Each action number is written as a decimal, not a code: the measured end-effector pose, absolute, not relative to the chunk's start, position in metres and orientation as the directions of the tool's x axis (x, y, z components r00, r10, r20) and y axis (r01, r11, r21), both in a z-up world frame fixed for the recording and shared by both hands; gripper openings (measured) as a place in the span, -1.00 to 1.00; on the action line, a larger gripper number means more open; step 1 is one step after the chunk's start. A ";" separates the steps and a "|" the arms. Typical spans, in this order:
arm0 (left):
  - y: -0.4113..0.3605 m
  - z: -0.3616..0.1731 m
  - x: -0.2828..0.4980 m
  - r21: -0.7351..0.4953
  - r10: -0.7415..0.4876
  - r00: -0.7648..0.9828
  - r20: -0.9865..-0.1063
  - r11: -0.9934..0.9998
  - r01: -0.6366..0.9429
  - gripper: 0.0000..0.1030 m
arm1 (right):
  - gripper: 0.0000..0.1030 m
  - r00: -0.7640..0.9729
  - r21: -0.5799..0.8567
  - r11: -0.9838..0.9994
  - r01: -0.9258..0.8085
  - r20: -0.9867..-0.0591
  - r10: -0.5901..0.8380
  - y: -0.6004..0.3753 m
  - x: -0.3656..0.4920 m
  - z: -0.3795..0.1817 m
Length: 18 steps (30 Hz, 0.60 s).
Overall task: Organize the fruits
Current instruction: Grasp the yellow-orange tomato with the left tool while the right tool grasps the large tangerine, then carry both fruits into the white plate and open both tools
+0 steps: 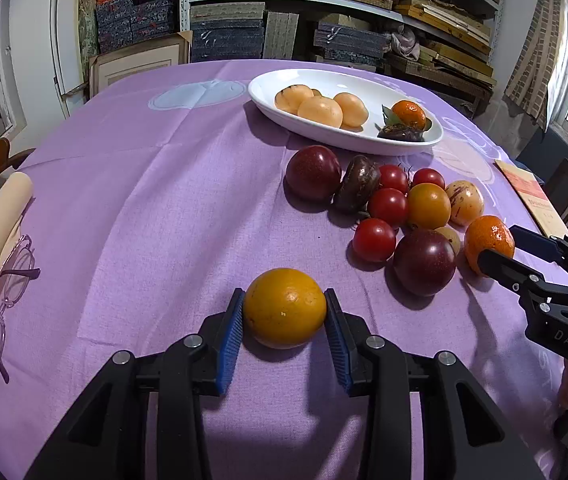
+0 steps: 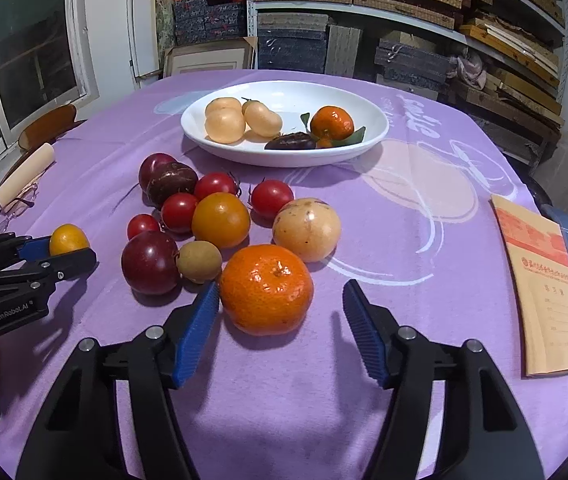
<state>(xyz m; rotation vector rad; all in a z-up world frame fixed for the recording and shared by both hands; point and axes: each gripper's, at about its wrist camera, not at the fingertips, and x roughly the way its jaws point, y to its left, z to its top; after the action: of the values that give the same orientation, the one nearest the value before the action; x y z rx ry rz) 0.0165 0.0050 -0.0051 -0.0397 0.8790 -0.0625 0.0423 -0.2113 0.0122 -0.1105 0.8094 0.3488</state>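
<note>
My left gripper (image 1: 284,320) clamps a round yellow-orange fruit (image 1: 284,308); my right gripper (image 2: 280,312) stands open around a dimpled orange tangerine (image 2: 266,290), its underside hidden.

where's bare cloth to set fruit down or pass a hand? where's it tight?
Free: the wide cloth between the glasses and the fruit pile; also between the pile and the booklet. The plate has bare room at its far side. Crowded: the pile itself, with fruit touching, just in front of the plate.
</note>
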 end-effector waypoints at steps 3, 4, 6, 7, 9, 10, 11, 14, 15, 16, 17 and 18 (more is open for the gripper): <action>0.005 -0.005 0.016 -0.060 -0.071 0.636 -0.768 0.997 0.038 -0.24 | -0.03 0.621 0.049 0.933 -0.357 -0.733 0.276 -0.210 0.044 0.011; 0.005 -0.005 0.016 -0.061 -0.071 0.636 -0.768 0.997 0.039 -0.24 | -0.06 0.617 0.054 0.932 -0.359 -0.736 0.280 -0.209 0.044 0.010; 0.005 -0.005 0.016 -0.061 -0.072 0.636 -0.768 0.997 0.039 -0.24 | -0.06 0.616 0.058 0.932 -0.358 -0.735 0.282 -0.210 0.044 0.010; 0.005 -0.005 0.016 -0.061 -0.071 0.636 -0.768 0.997 0.039 -0.24 | -0.07 0.616 0.061 0.932 -0.357 -0.735 0.284 -0.210 0.044 0.010; 0.005 -0.005 0.016 -0.061 -0.071 0.636 -0.768 0.997 0.038 -0.24 | -0.07 0.617 0.064 0.933 -0.355 -0.734 0.285 -0.211 0.045 0.011; 0.005 -0.005 0.017 -0.061 -0.072 0.636 -0.768 0.997 0.039 -0.24 | -0.08 0.619 0.064 0.933 -0.353 -0.732 0.284 -0.212 0.044 0.011; 0.005 -0.005 0.017 -0.061 -0.072 0.636 -0.768 0.997 0.039 -0.24 | -0.08 0.620 0.068 0.933 -0.353 -0.729 0.288 -0.212 0.044 0.011; 0.005 -0.005 0.016 -0.060 -0.071 0.637 -0.767 0.997 0.038 -0.24 | -0.08 0.625 0.081 0.933 -0.350 -0.721 0.297 -0.215 0.043 0.013; 0.005 -0.004 0.016 -0.057 -0.068 0.640 -0.765 0.998 0.038 -0.24 | -0.08 0.627 0.086 0.933 -0.349 -0.719 0.300 -0.216 0.043 0.014; 0.005 -0.003 0.015 -0.053 -0.064 0.644 -0.762 0.998 0.037 -0.24 | -0.08 0.629 0.089 0.934 -0.345 -0.717 0.301 -0.217 0.043 0.015; 0.005 -0.002 0.015 -0.052 -0.063 0.648 -0.759 0.998 0.036 -0.24 | -0.08 0.631 0.096 0.934 -0.343 -0.713 0.305 -0.218 0.043 0.016; 0.006 0.000 0.016 -0.053 -0.063 0.652 -0.756 0.998 0.035 -0.24 | -0.08 0.633 0.106 0.934 -0.342 -0.709 0.312 -0.220 0.043 0.018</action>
<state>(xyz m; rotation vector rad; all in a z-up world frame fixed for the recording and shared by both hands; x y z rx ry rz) 0.0159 0.0059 0.0004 -0.0347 0.8591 -0.0555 0.0429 -0.2200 0.0176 -0.0400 0.8030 0.3738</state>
